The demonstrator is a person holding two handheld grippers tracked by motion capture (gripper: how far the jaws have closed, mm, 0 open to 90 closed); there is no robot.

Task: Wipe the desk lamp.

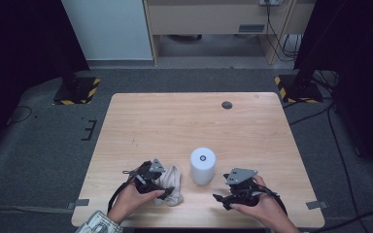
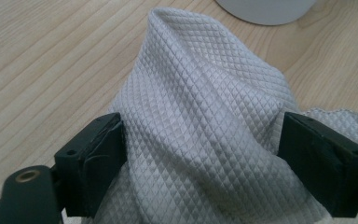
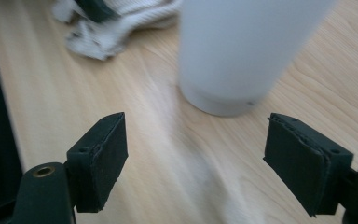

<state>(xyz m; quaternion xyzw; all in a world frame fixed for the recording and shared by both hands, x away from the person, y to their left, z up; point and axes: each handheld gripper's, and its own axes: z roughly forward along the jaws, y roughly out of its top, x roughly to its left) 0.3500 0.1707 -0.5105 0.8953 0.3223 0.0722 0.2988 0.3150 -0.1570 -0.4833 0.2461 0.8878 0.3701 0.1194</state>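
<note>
Cloth gathered, cup awaiting a grip

The left tool [image 2: 200,154] straddles the bunched white cloth [image 2: 205,116] on the table [image 1: 175,121], jaws wide against its sides, seemingly for lifting; the right tool [image 3: 196,158], wide and empty, faces the white cup [image 3: 242,51] beside it.

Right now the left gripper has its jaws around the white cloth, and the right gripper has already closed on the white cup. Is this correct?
Not quite. The right gripper is open, short of the white cup, with bare table between its jaws, as the right gripper view shows. The left gripper does straddle the white cloth.
</note>
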